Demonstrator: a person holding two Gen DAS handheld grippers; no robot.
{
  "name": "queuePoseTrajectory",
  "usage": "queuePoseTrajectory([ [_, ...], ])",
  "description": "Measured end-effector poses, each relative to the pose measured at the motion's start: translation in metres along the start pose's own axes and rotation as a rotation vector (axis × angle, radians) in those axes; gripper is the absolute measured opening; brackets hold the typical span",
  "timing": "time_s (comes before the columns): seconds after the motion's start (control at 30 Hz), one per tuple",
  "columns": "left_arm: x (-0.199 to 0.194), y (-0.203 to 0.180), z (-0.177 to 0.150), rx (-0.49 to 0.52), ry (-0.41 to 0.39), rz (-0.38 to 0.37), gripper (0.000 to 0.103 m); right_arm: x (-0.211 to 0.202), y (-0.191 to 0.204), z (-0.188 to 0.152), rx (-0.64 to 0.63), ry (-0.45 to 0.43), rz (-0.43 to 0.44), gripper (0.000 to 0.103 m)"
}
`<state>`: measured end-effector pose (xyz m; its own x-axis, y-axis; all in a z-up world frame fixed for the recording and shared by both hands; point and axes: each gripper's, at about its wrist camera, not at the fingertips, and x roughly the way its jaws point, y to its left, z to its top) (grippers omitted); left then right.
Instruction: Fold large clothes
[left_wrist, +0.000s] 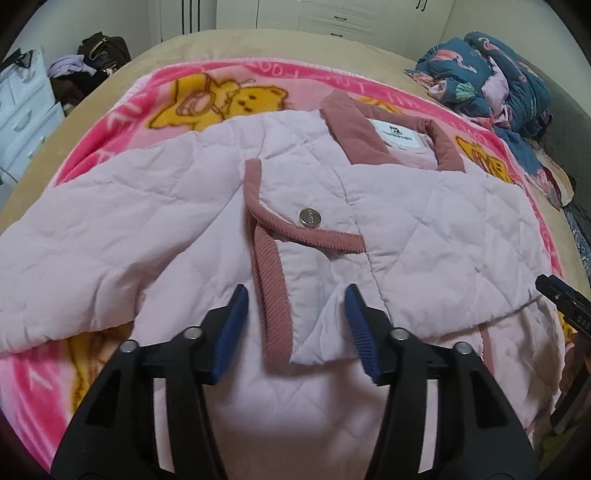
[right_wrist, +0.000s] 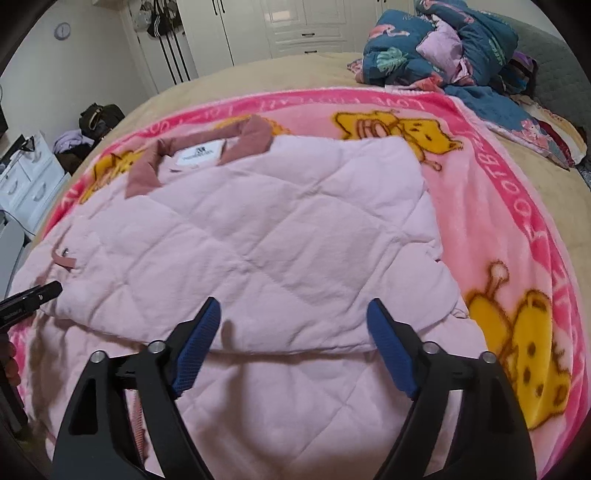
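A pale pink quilted jacket (left_wrist: 155, 206) with a dusty-rose corduroy collar (left_wrist: 354, 129) and trim lies spread on a pink cartoon blanket (left_wrist: 229, 96). One side panel is folded over its front. A silver snap button (left_wrist: 309, 217) sits on a trimmed flap. My left gripper (left_wrist: 297, 299) is open and empty, just above the jacket's lower front by the trim strip. In the right wrist view the jacket (right_wrist: 266, 236) fills the middle. My right gripper (right_wrist: 293, 314) is open and empty over the folded panel's lower edge. Each gripper shows at the other view's edge, the right one (left_wrist: 565, 299) and the left one (right_wrist: 33, 295).
The blanket covers a beige bed (right_wrist: 258, 70). A heap of dark blue flamingo-print bedding (right_wrist: 443, 44) lies at the far right. White wardrobes (right_wrist: 306, 26) stand behind. A white drawer unit (right_wrist: 29, 181) and bags (right_wrist: 99, 114) sit at the left.
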<state>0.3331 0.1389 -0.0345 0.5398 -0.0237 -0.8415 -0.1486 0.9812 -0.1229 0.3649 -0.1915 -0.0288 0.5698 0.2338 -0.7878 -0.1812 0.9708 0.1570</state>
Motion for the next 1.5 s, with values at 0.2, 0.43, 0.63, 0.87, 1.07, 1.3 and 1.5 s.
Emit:
queuePoseTrajectory([
  [0.2,-0.019,0.004,-0.004,-0.025,-0.017,0.013,0.085,-0.023,0.012,-0.003,-0.008,-0.044,0.017,0.097],
  [0.43,-0.043,0.011,-0.015,-0.053,-0.035,0.007,0.094,-0.049,0.030,-0.003,-0.026,-0.096,0.046,0.097],
  [0.63,-0.062,0.032,-0.022,-0.107,-0.070,0.039,0.094,-0.067,0.060,0.000,-0.070,-0.132,0.079,0.097],
  [0.87,-0.089,0.061,-0.029,-0.151,-0.131,0.102,0.094,-0.078,0.099,0.005,-0.108,-0.166,0.125,0.097],
  [1.07,-0.109,0.091,-0.036,-0.195,-0.171,0.152,0.094,-0.083,0.137,0.006,-0.156,-0.176,0.165,0.097],
  [1.3,-0.122,0.122,-0.046,-0.254,-0.202,0.188,0.094,-0.084,0.176,0.005,-0.198,-0.175,0.202,0.097],
  [1.5,-0.128,0.149,-0.056,-0.305,-0.214,0.219,0.094,-0.082,0.209,0.002,-0.245,-0.171,0.226,0.097],
])
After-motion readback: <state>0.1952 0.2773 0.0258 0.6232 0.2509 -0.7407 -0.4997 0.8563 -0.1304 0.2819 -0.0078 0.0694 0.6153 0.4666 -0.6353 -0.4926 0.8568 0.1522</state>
